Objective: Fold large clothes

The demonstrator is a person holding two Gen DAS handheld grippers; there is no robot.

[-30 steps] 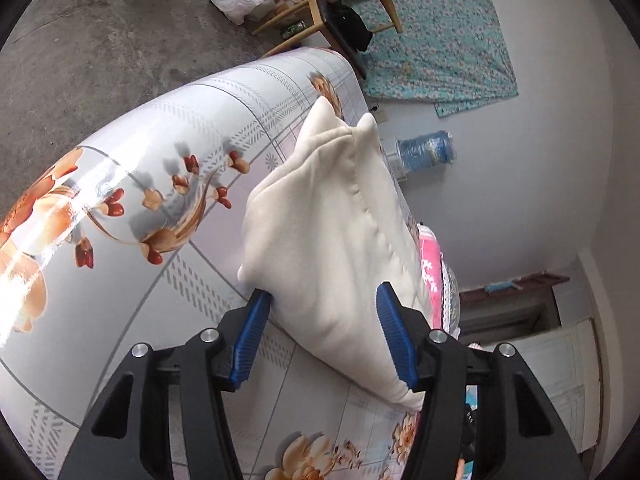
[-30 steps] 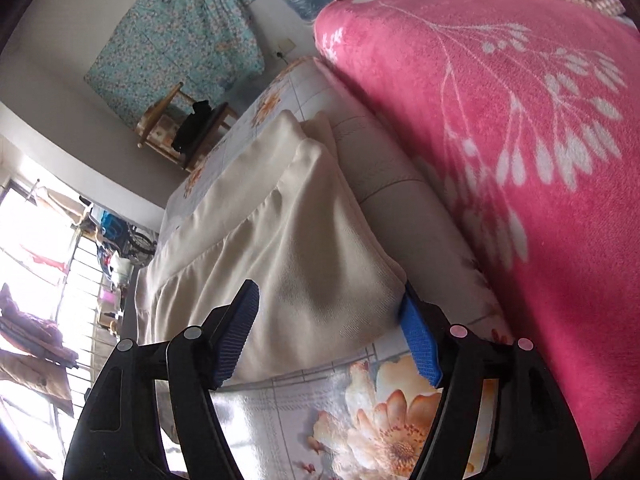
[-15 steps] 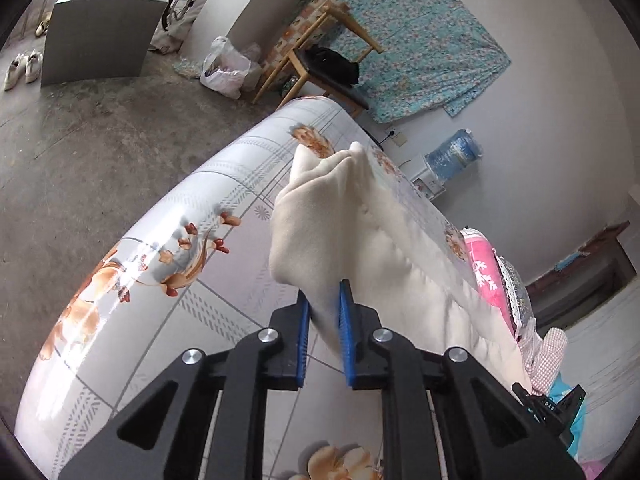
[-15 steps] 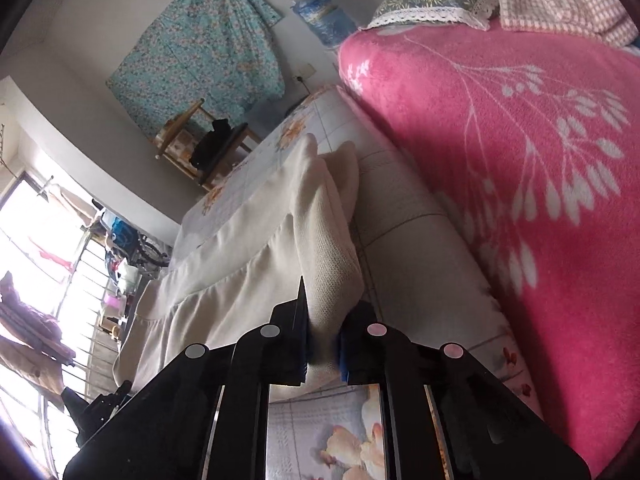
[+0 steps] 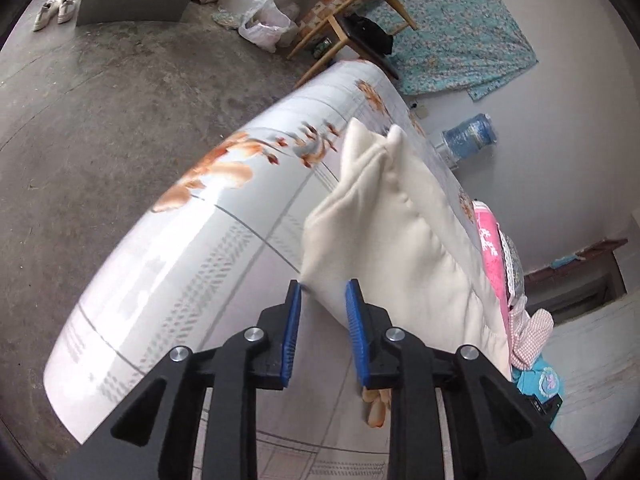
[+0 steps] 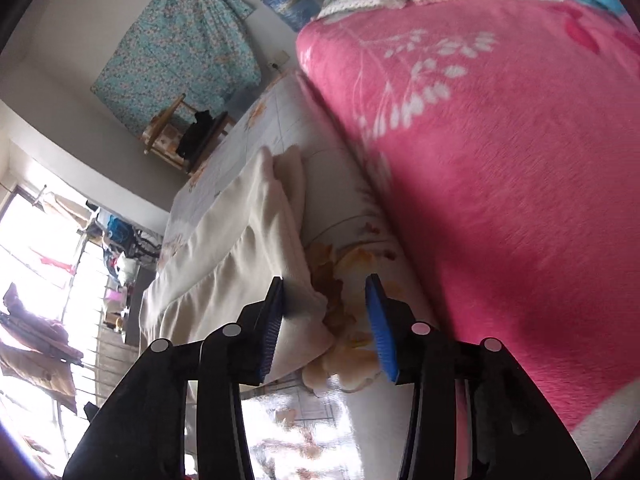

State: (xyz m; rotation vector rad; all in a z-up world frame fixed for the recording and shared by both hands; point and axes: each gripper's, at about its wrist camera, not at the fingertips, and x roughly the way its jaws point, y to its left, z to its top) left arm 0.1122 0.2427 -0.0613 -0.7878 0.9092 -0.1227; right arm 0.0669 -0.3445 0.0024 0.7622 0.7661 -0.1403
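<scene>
Fingers of your left gripper point(image 5: 320, 312) have just been opening; they angle downward, narrowly parted about the cream garment's point(image 5: 404, 240) near edge without pinching it. Your right gripper point(image 6: 326, 312), equally angled, has just been opening too, standing wider, cloth beside one pad. Garment lies folded on the floral-covered table point(image 5: 180, 264).

Floral tabletop point(image 5: 192, 264) motion-blurred under glare

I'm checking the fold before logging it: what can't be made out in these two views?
- Left wrist view: the cream garment near edge is hidden behind the left gripper; its open jaws have just been parting.
- Right wrist view: motion blur softens the garment corner between the right gripper jaws.
- Garment type: folded, unclear.
</scene>
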